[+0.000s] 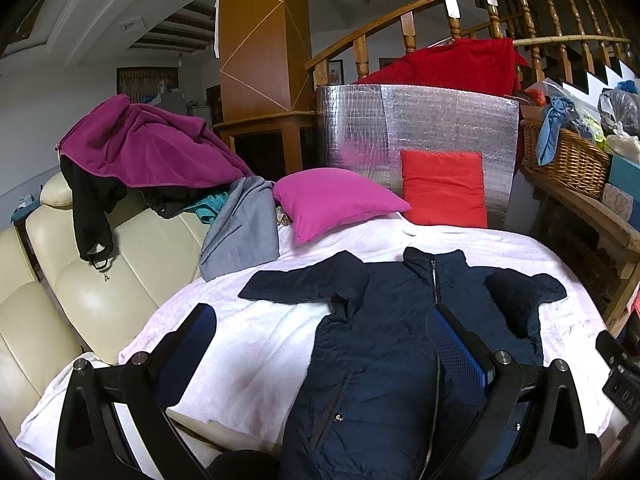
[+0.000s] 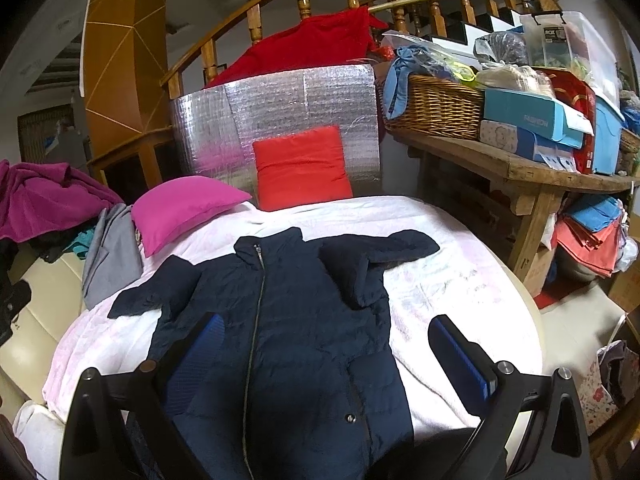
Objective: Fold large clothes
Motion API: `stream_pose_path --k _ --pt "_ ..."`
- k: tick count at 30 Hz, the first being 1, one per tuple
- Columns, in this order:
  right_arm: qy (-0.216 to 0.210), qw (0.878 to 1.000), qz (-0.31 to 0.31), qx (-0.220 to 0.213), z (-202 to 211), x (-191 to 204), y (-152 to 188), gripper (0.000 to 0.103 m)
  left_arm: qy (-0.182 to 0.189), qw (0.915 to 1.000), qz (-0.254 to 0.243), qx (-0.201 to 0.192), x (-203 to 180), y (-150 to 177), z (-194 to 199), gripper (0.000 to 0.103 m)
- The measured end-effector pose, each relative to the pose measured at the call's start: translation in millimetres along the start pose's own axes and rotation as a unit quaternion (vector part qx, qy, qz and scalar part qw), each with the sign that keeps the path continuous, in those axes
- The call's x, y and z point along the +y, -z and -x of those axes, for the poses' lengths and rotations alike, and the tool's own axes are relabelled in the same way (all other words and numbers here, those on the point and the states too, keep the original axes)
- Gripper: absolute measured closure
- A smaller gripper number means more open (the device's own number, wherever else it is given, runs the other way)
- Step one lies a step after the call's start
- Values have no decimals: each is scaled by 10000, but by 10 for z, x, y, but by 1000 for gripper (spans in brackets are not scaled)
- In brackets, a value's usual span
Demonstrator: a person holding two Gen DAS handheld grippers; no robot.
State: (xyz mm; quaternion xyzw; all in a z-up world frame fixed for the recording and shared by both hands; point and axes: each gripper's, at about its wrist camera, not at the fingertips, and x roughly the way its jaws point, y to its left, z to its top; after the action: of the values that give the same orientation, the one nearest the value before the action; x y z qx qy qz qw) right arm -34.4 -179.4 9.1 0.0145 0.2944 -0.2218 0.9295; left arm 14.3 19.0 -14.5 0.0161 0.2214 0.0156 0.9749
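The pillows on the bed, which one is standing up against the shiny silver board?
The red pillow stands upright against the silver board. The pink pillow is the other one: it lies tilted on the white blanket, left of the red one.

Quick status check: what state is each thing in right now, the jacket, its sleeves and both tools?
Jacket: flat, front up, zipped, unfolded.
Left sleeve: spread outward.
Right sleeve: bent back on itself.
Left tool: open, empty.
Right tool: open, empty.
Pink pillow: lying tilted.
Red pillow: upright.
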Motion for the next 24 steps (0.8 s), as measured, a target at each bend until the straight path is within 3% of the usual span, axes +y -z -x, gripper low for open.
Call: stream_pose_path --k 13,20,24 --pt "69 9992 -399 -60 -582 -190 -240 0 -159 9996 -155 154 -175 -79 -439 0" --pt "180 9986 -470 134 -1022 -328 -293 0 -129 9995 -164 233 -335 -122 -799 0" --pt "-306 9943 -979 279 -1472 -624 -360 0 124 9991 127 387 -424 -149 -1210 0"
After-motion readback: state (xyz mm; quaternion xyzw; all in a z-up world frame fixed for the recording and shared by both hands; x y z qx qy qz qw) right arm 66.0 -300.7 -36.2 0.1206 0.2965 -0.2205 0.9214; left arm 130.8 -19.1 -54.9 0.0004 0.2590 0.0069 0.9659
